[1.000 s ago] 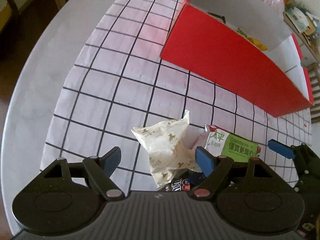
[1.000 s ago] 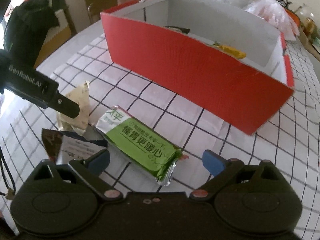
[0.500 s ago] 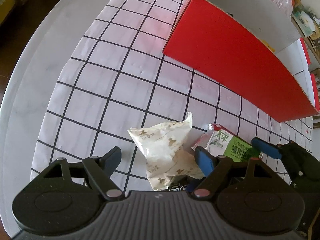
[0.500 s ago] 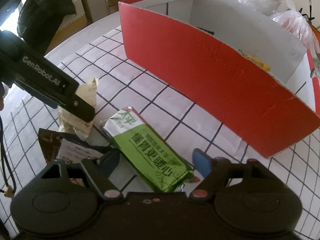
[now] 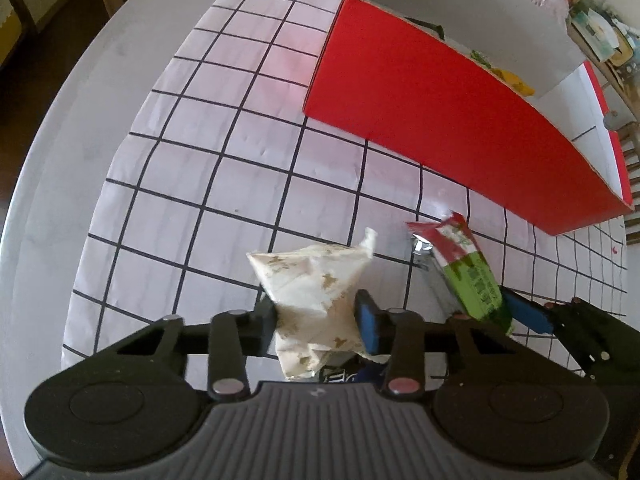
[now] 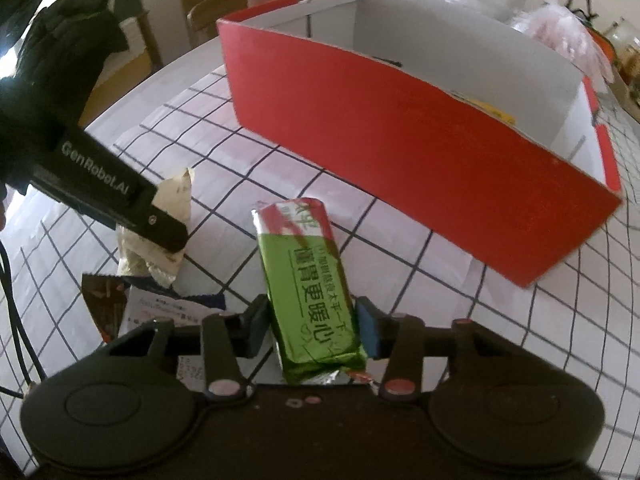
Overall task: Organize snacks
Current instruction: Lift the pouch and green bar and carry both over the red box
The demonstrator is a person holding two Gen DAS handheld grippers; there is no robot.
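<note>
Green packet lies lengthwise between the closing right gripper, far end boxward.

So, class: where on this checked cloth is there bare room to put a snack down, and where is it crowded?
Free: the checked cloth between the table's edge and the red box, left of the cream packet. Crowded: around that packet, the green packet and the dark wrapper.

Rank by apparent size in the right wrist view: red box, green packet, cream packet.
1. red box
2. green packet, though it looms near the camera
3. cream packet, partly hidden by the left gripper
</note>
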